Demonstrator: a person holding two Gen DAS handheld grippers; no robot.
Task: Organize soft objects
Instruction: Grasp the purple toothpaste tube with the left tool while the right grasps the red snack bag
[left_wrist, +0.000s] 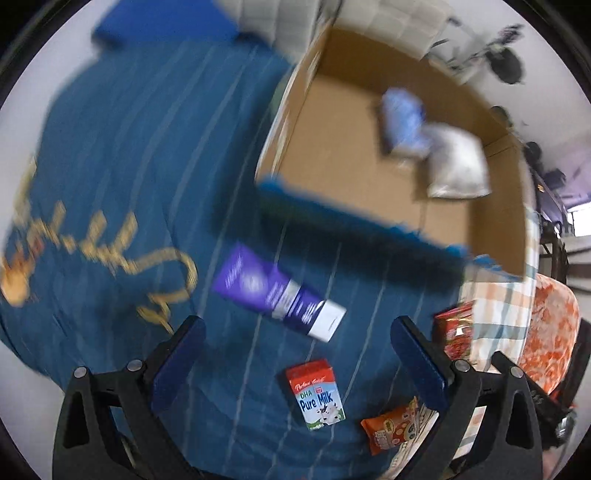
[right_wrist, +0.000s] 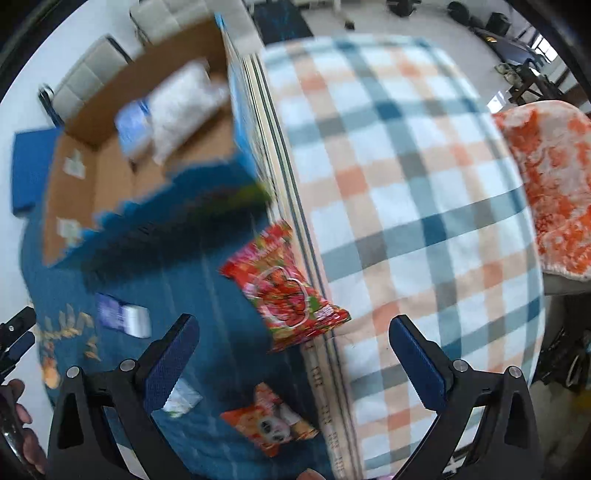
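Right wrist view: red snack pouch (right_wrist: 286, 286) at 12 o'clock of right gripper (right_wrist: 293, 345), lying on blue cloth (right_wrist: 207, 295) against plaid blanket (right_wrist: 406, 177) edge. Judged light, crinkly, slippery film; pinch flat across sealed edge. Right gripper spread wide, empty. Left gripper (left_wrist: 297, 349) also spread, empty, over milk carton (left_wrist: 316, 395). Cardboard box (right_wrist: 110, 162) at 10 o'clock, two soft packs inside.

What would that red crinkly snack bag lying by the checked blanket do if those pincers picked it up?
The red crinkly snack bag would probably sag and crumple rather than hold its shape, since it looks like thin film. It seems light for its size, being flat and puffy. Its glossy surface may slip between the right gripper's open fingers. It lies flat on the blue cloth, so rolling seems unlikely.
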